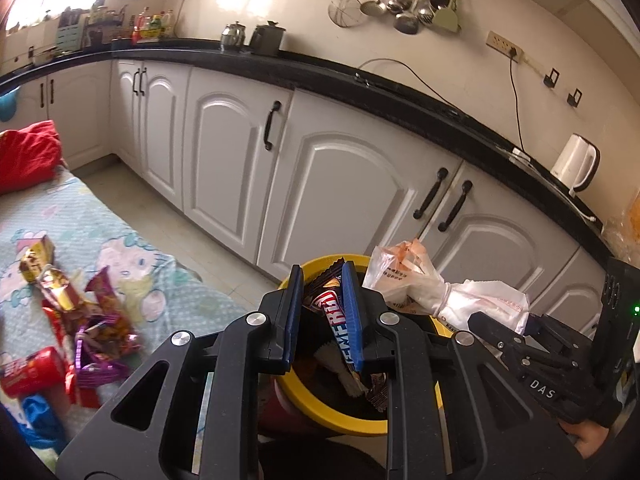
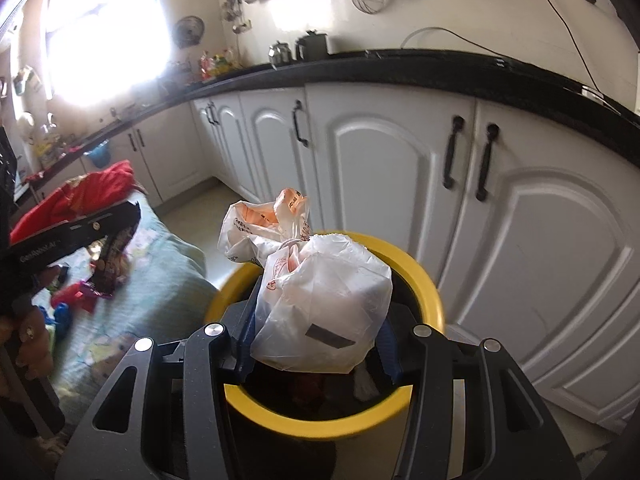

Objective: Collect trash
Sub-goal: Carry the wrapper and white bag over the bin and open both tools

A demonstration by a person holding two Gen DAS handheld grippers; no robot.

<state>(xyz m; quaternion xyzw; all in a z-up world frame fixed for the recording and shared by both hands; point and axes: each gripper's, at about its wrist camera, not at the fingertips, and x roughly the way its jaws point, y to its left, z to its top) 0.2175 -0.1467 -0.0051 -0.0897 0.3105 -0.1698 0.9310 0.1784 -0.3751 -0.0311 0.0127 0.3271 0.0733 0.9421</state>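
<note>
My left gripper (image 1: 322,270) is shut on a brown, red and white snack wrapper (image 1: 334,312), held over the open mouth of a yellow-rimmed bin (image 1: 340,420). My right gripper (image 2: 320,320) is shut on a knotted white plastic bag (image 2: 328,292) with orange print, which hangs just above the same bin (image 2: 424,280). In the left wrist view the bag (image 1: 404,276) and the right gripper (image 1: 486,326) are at the bin's right. In the right wrist view the left gripper (image 2: 120,220) shows at the left with the wrapper (image 2: 112,256). Dark trash lies inside the bin.
Left of the bin, a cartoon-print sheet (image 1: 132,264) carries several more snack wrappers (image 1: 80,312) and a red cloth (image 1: 28,156). White cabinets (image 1: 340,184) under a black counter stand close behind the bin. A white kettle (image 1: 576,164) sits on the counter.
</note>
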